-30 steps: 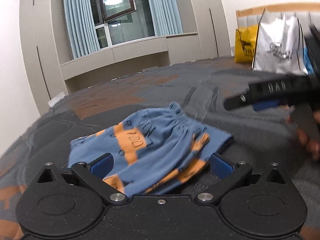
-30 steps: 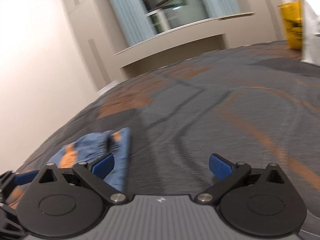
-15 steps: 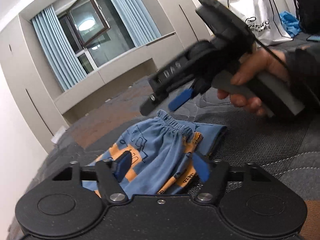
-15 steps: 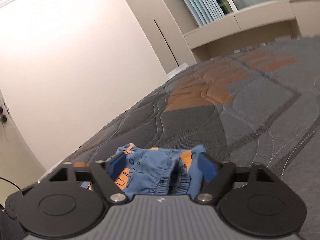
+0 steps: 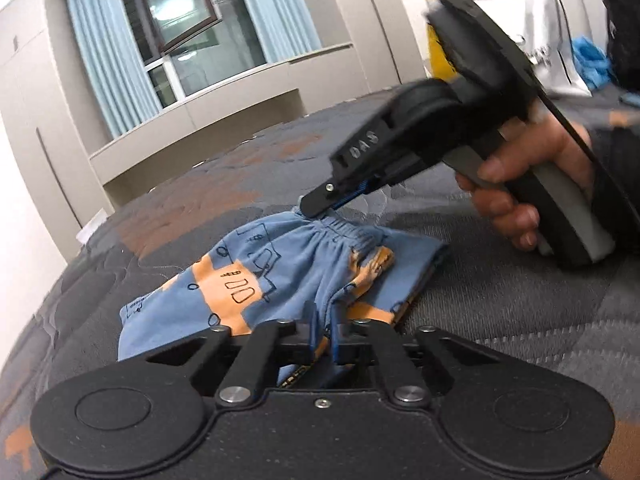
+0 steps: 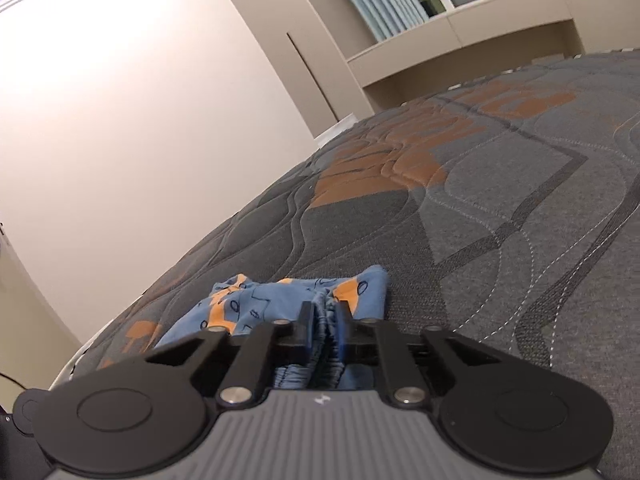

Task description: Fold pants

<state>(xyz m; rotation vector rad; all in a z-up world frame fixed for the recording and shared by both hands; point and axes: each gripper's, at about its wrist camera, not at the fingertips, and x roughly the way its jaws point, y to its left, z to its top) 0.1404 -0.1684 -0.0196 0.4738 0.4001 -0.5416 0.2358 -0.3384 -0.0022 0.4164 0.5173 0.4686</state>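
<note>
Small blue pants (image 5: 248,280) with orange patches lie crumpled on the bed. In the left wrist view, my left gripper (image 5: 322,320) is at their near edge, its jaws closing tight with a fold of fabric pinched between the pads. My right gripper (image 5: 320,208), held by a hand (image 5: 508,184), reaches in from the right and bites the gathered elastic waistband at the far edge. In the right wrist view, the right gripper (image 6: 324,312) has its jaws closing on the bunched waistband of the pants (image 6: 248,304), pads pressing it.
The bed cover (image 5: 500,304) is grey quilted fabric with orange shapes and stretches wide around the pants. A white bag (image 5: 560,52) and a yellow bag (image 5: 438,60) stand at the far right. A pale wall (image 6: 120,120) runs beside the bed.
Both grippers went from wide open to closed on the pants. The right gripper swung in from the right to the waistband; the left one stayed at the near edge.
</note>
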